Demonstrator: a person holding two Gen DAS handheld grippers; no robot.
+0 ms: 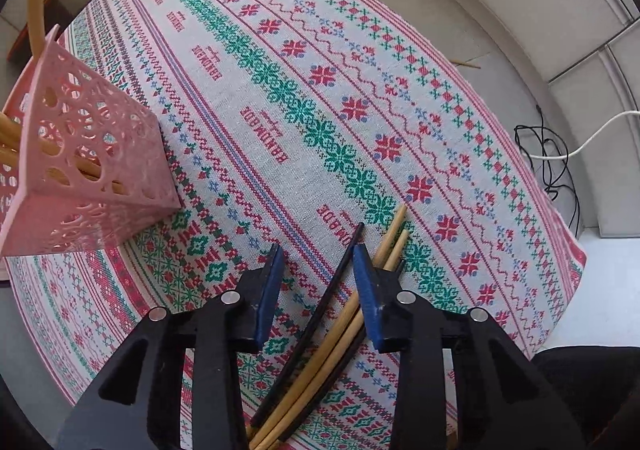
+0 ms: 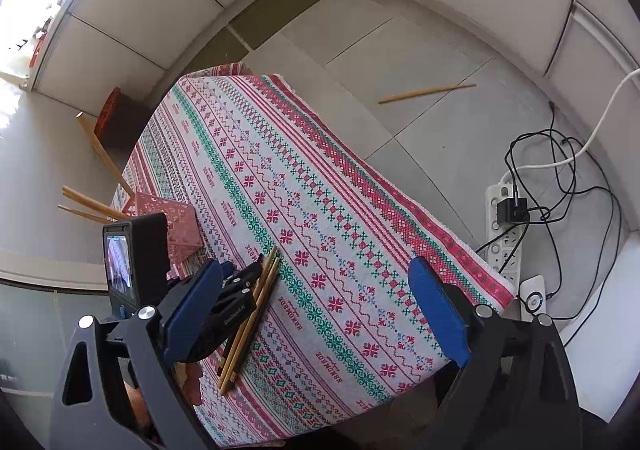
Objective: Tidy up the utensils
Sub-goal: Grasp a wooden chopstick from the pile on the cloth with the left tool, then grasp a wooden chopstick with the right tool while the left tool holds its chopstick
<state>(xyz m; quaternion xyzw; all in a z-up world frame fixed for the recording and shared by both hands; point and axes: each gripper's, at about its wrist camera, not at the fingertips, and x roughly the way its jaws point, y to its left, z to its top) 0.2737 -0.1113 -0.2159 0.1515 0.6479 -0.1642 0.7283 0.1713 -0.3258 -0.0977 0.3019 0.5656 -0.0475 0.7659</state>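
A small bundle of chopsticks lies on the patterned tablecloth (image 1: pixel 360 90). My left gripper (image 1: pixel 318 262) points straight down over it. One black chopstick (image 1: pixel 344 270) runs between the blue pads, close to the right pad (image 1: pixel 366 290), with a clear gap to the left pad. Bamboo chopsticks (image 1: pixel 390 238) pass under the right finger. A pink perforated basket (image 1: pixel 88 154) at the left holds several bamboo chopsticks. In the right wrist view my right gripper (image 2: pixel 316 314) hangs wide open above the cloth, with the bundle (image 2: pixel 252 314), the left gripper (image 2: pixel 236 290) and the basket (image 2: pixel 176 222) to its left.
One bamboo chopstick (image 2: pixel 426 92) lies on the tiled floor beyond the table. A power strip (image 2: pixel 504 234) with tangled cables sits on the floor at the right. A red crate (image 2: pixel 116 118) stands past the far left corner. The cloth's edge (image 2: pixel 460 246) drops off at the right.
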